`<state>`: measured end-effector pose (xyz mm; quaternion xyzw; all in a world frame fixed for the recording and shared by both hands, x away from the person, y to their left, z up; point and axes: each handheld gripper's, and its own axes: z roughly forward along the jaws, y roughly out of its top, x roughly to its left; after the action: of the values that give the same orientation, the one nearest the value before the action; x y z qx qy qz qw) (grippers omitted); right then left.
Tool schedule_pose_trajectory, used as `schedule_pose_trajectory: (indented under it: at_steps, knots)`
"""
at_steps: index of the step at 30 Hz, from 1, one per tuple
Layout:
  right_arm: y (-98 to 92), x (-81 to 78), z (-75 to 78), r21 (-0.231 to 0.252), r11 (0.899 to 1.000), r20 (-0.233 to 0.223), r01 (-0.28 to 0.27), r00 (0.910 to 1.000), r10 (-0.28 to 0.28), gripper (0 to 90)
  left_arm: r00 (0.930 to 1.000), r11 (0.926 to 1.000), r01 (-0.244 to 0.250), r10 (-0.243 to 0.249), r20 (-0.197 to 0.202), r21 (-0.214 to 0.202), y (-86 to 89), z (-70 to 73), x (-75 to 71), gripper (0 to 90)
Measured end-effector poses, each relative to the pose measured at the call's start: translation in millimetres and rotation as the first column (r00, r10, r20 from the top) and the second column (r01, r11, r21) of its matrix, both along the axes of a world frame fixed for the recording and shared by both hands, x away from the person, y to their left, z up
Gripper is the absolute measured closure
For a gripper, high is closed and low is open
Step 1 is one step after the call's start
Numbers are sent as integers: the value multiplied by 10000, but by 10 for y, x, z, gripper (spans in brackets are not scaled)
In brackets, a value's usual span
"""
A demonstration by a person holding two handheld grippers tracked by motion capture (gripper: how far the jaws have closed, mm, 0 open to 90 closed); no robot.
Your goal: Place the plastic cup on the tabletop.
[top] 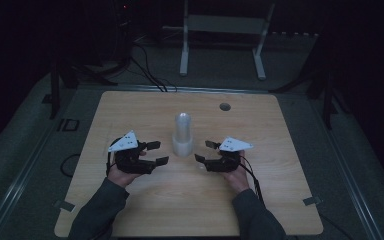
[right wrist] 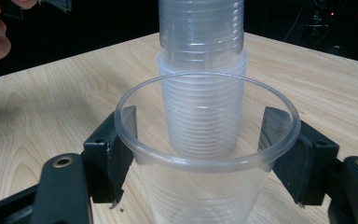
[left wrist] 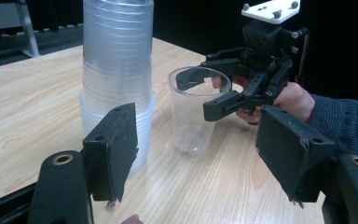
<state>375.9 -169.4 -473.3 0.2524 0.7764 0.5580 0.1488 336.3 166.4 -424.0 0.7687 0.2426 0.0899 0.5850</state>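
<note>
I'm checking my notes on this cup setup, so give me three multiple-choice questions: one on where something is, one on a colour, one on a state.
1. Where is the single cup?
A. Between the jaws of the right gripper
B. On the floor
C. On a chair

2. What colour are the grippers' jaws?
A. Red
B. Black
C. Yellow

3. How is the left gripper?
A. Shut on the single cup
B. Shut on a cable
C. Open, with nothing between its jaws

Answers:
1 A, the right gripper view shows a jaw on each side of the cup, just under its rim.
2 B, both gripper views show black jaws.
3 C, the high view shows its jaws apart with only bare table between them.
</note>
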Motion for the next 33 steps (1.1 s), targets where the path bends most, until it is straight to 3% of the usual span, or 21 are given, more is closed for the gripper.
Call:
schedule_pose_trajectory:
  at_steps: [22,33]
  knots:
    - [-24,-27,-44,-250,9997,-147,-76,9999,73,263,10000,10000,-25,25,-34,-1,4,-5,2,293]
    - [-33,-50,-91,-542,9985,-491,-100,9988,73,173,10000,10000,-42,42,-44,-9,6,-5,0,293]
